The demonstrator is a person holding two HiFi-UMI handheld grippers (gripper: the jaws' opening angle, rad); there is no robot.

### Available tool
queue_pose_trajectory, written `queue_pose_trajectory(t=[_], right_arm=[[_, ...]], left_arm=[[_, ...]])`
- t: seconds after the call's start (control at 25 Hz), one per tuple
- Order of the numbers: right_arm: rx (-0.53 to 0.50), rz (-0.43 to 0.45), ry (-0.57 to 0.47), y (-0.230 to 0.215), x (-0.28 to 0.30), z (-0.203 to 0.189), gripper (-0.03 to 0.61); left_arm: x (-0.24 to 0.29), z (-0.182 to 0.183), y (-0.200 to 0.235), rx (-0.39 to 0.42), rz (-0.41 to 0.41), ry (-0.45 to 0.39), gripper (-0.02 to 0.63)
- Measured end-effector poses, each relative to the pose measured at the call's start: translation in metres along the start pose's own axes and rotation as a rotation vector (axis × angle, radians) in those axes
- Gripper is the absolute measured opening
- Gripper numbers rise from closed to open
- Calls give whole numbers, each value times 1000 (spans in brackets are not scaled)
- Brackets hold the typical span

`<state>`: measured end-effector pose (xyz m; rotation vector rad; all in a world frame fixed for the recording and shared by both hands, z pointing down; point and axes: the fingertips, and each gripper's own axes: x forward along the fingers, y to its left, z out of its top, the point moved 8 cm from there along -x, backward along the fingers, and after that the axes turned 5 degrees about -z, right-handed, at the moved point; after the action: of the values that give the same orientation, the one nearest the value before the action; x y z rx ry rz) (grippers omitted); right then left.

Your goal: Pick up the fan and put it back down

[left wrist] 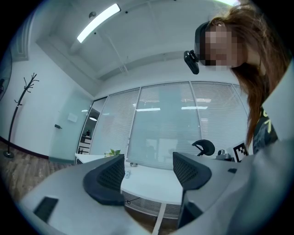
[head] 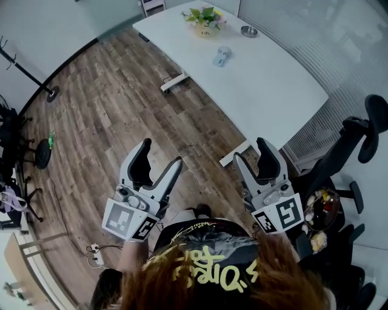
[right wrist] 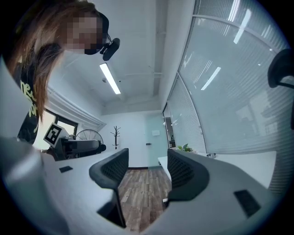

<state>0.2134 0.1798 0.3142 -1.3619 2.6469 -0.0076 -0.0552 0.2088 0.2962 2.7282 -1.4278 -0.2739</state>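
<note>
Head view: both grippers are held low in front of the person, over wood floor (head: 121, 115), well short of the table (head: 273, 97). The left gripper (head: 161, 154) has its jaws spread wide with nothing between them. The right gripper (head: 250, 150) is likewise parted and empty, near the table's near end. The fan (head: 222, 56), small and pale, lies on the tabletop toward the far end, well apart from both grippers. Beyond it are a plant (head: 205, 18) and a small round bowl (head: 248, 31). Only this view gives the layout: a black chair (head: 357, 139) to the right of the table and a coat stand (head: 24, 69) far left. Left gripper view: the pads stand apart, framing the white tabletop. A tiny pale object sits by the left pad, probably the fan, too small to be sure. This view adds window blinds behind the table, a ceiling light strip and the right gripper's marker cube at the edge. Right gripper view: the pads are apart with only floor in the gap. The fan cannot be made out here. The plant and bowl sit along the table edge on the right, and the coat stand is at the far wall.
</note>
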Motion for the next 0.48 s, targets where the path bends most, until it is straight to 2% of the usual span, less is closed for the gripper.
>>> queue_pose_trajectory(t=[0.32, 0.48], right_arm=[[-6, 34, 7, 1, 5, 2, 247], [0, 39, 14, 0, 12, -1, 247]], left_arm=[[-7, 5, 1, 5, 24, -8, 325], [-9, 2, 7, 0, 24, 14, 324]])
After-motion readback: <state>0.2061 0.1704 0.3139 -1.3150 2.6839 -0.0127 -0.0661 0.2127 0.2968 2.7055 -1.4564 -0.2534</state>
